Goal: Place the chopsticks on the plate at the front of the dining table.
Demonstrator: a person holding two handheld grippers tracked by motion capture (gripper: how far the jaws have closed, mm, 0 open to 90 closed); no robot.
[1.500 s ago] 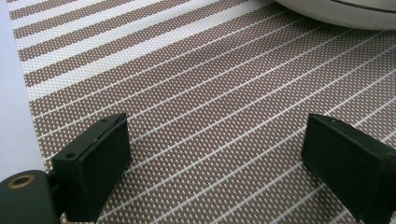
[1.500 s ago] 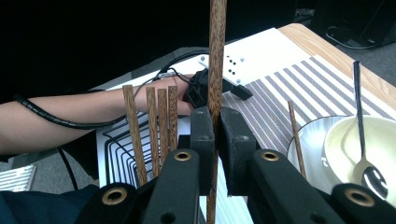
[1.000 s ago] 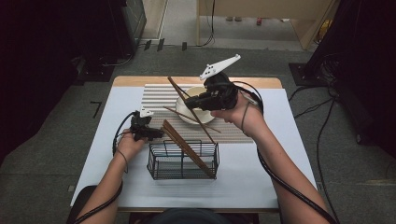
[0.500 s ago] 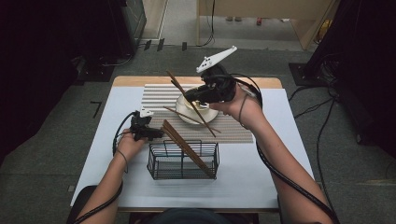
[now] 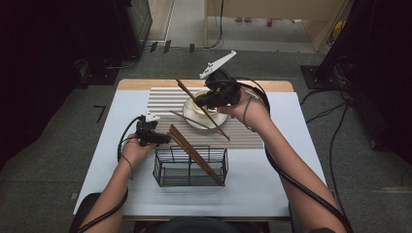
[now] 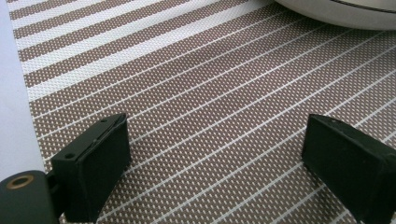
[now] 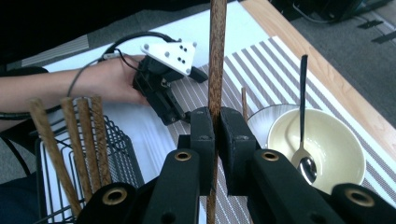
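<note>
One striped placemat [image 5: 252, 133], one wire basket [image 5: 190, 167] and one bowl [image 5: 206, 111] are seen on the table, with four wooden chopsticks [image 7: 77, 135] leaning in the basket, one lying by the bowl, and one spoon [image 7: 302, 135] in it. A sixth chopstick [image 5: 201, 109] is clamped between the closed jaws of the right gripper [image 5: 204, 101] above the bowl, its long axis slanting from 11 o'clock to 5 o'clock in the high view. The left gripper [image 6: 219, 172] is held with jaws apart over the placemat, at 9 o'clock from the basket.

Cream bowl [image 5: 204, 108] sits on striped placemat [image 5: 165, 99]; spoon [image 7: 302, 121] rests inside bowl; black wire basket [image 5: 190, 167] stands near table's front, wooden sticks [image 7: 77, 140] leaning in it.
</note>
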